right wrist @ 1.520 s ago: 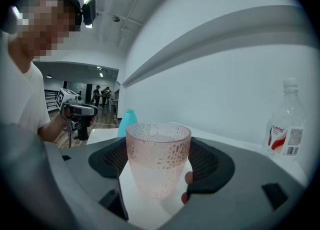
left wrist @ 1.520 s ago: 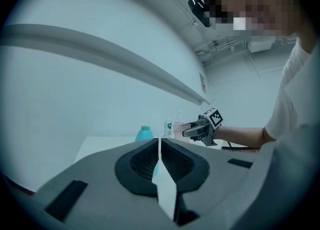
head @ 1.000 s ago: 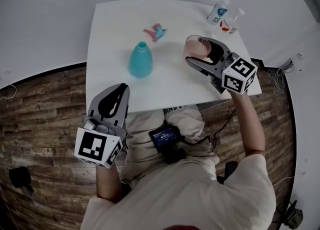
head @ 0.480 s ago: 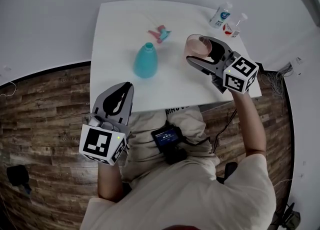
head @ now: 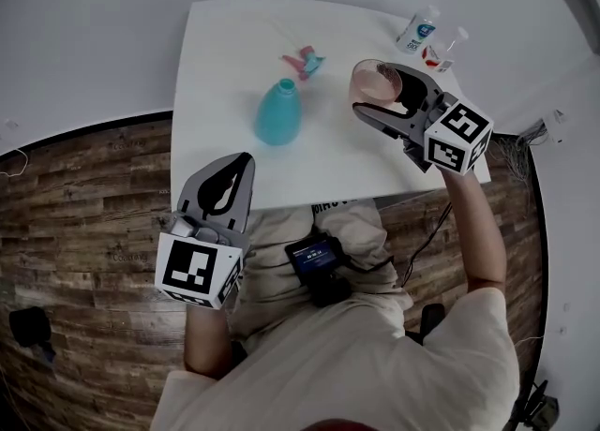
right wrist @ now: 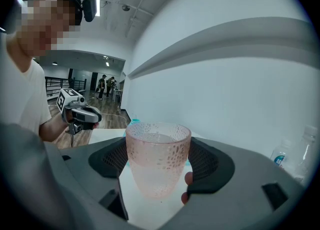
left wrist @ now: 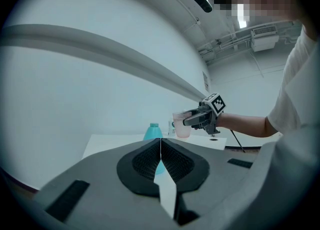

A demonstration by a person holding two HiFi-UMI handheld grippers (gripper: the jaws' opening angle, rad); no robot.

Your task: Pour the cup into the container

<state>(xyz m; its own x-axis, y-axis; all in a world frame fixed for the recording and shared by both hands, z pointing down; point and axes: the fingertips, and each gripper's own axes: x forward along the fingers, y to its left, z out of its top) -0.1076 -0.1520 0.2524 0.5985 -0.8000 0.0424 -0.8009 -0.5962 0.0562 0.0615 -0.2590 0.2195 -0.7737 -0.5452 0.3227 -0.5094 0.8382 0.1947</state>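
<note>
A pink, dimpled cup (head: pixel 373 82) (right wrist: pixel 157 159) stands upright between the jaws of my right gripper (head: pixel 380 94) (right wrist: pixel 158 166), which is shut on it above the table's right side. A liquid level seems to show inside the cup. The teal bottle (head: pixel 279 113) (left wrist: pixel 152 131), with its neck open, stands on the white table (head: pixel 225 54) to the left of the cup and apart from it. My left gripper (head: pixel 236 165) (left wrist: pixel 160 146) is shut and empty, and it hovers at the table's near edge in front of the bottle.
A pink and blue spray head (head: pixel 305 62) lies behind the teal bottle. Two small bottles (head: pixel 416 31) (head: pixel 441 48) stand at the table's far right corner. Below the near edge are the person's lap and a wooden floor (head: pixel 84 195).
The whole head view has shifted slightly. The left gripper has crept a little toward the table edge. The right gripper still holds the cup upright in about the same place.
</note>
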